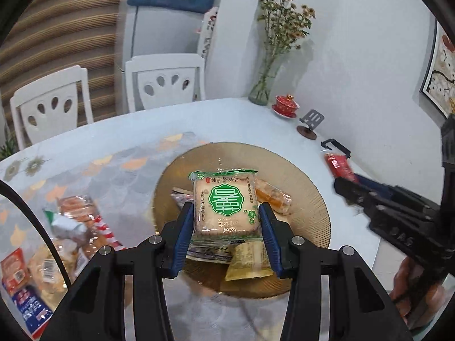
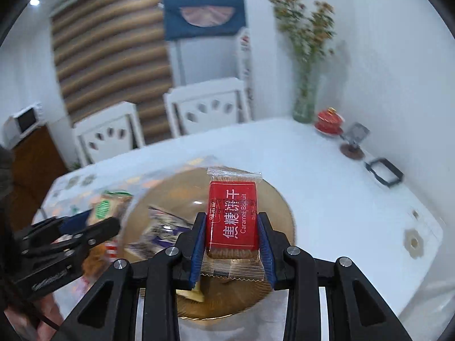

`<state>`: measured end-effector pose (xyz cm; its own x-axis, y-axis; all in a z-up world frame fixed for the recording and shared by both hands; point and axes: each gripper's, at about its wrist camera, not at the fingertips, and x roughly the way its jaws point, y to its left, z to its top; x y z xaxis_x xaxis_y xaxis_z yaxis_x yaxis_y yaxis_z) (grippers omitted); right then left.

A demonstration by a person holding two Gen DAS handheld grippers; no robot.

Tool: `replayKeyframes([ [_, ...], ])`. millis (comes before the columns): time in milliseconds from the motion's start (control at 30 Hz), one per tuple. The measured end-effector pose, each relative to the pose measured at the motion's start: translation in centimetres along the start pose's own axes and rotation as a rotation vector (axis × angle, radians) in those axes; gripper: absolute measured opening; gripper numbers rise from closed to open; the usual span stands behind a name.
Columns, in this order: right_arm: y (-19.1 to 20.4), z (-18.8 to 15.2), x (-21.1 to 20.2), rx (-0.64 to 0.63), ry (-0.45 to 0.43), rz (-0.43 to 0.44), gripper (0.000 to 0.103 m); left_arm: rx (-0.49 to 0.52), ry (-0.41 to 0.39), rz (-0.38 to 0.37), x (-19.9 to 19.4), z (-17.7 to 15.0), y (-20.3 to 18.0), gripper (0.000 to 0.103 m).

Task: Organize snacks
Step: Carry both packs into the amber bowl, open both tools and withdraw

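Left tongs [image 1: 226, 213] clamped on a green-label biscuit pack [image 1: 226, 205], blue pads [image 1: 182, 236] pressing both sides, pack held flat-on to the camera just above the gold plate [image 1: 310, 199]. Under it on the plate: an orange-ish wrapped snack [image 1: 274, 196] peeking out on the right, a yellow packet [image 1: 250, 264] near the front edge, and a purple-printed wrapper [image 1: 209, 251] tucked beneath; can't tell if the held pack touches any of them.

Right tongs [image 2: 231, 231] gripping a red caramel biscuit pack [image 2: 231, 218], label reading sideways, clear wrapper ends sticking out top and bottom. Hanging over the same gold plate [image 2: 280, 207], seen from the other side. Same purple wrapper [image 2: 159, 233] lying on the plate left of it, bit blurry though. In the left wrist view, right tongs [image 1: 345, 186] coming in from the right edge with the red pack [image 1: 338, 166] showing at the tip, off past the plate rim.

Loose pile of other snacks [image 1: 74, 221] sitting on the patterned mat on the counter [image 1: 241, 119] to the left of the plate, mostly smeared, so no details there.

Further back on the counter: glass vase with dried flowers [image 1: 267, 85], red lidded teacup [image 1: 285, 105] on a saucer just beside it, small phone stand [image 1: 311, 122] near that. Two white chairs [image 1: 165, 81] pushed in at the far side.
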<state>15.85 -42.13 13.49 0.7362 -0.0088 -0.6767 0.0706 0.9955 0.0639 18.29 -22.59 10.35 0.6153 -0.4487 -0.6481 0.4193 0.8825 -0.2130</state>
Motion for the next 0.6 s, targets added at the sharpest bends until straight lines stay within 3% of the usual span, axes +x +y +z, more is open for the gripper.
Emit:
replayKeyframes([
  [133, 0.0, -0.5, 2.2, 0.027, 0.059, 0.025, 0.033, -0.022, 0.042, -0.007, 1.8, -0.2, -0.4, 0.045],
  [233, 0.1, -0.8, 2.6, 0.024, 0.084, 0.011, 0.041, -0.059, 0.049, -0.019, 1.8, -0.2, 0.1, 0.062],
  [267, 0.2, -0.7, 2.5, 0.016, 0.08, 0.015, 0.052, -0.075, 0.039, -0.034, 1.5, -0.3, 0.4, 0.063],
  [300, 0.4, -0.8, 1.9, 0.004, 0.062, 0.015, 0.056, -0.085, 0.026, -0.048, 0.9, -0.4, 0.7, 0.063],
  [400, 0.9, -0.8, 0.7, -0.024, 0.02, -0.004, 0.056, -0.078, -0.01, -0.026, -0.8, -0.6, 1.2, 0.063],
  [600, 2.3, -1.1, -0.5, -0.04, 0.025, 0.038, 0.056, -0.032, -0.037, 0.048, -5.2, -2.8, 2.1, 0.063],
])
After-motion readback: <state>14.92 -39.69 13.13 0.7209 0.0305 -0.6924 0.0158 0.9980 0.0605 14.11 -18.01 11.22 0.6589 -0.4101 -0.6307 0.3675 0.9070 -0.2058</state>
